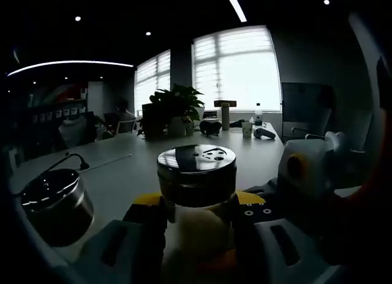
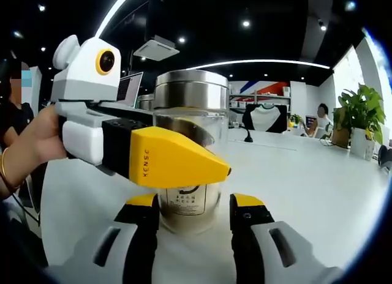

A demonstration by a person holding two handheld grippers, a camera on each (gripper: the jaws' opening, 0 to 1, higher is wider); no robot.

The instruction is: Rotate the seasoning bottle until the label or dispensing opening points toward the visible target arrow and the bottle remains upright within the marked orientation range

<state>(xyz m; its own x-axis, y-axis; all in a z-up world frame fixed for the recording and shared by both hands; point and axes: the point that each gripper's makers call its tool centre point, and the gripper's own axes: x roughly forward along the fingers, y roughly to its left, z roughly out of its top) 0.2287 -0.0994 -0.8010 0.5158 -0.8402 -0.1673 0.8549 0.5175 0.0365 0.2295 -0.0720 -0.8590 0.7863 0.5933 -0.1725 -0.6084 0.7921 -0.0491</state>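
Upright steel-lidded glass seasoning bottle [image 2: 187,161] on table [image 2: 318,180]

Left gripper view: seasoning bottle [image 1: 196,174] standing upright on the table [image 1: 122,174], sitting between the left gripper [image 1: 197,218] jaws. Second jar [image 1: 55,204] standing left of it, apart. Right gripper [image 1: 312,174] coming in from the right, just beside the bottle. Potted plant [image 1: 174,106] sitting far behind, with small items [image 1: 245,126] to its right. Right gripper view: bottle [image 2: 187,155] standing between the right gripper [image 2: 195,218] jaws, with the left gripper [image 2: 138,143] crossing in front of it from the left.
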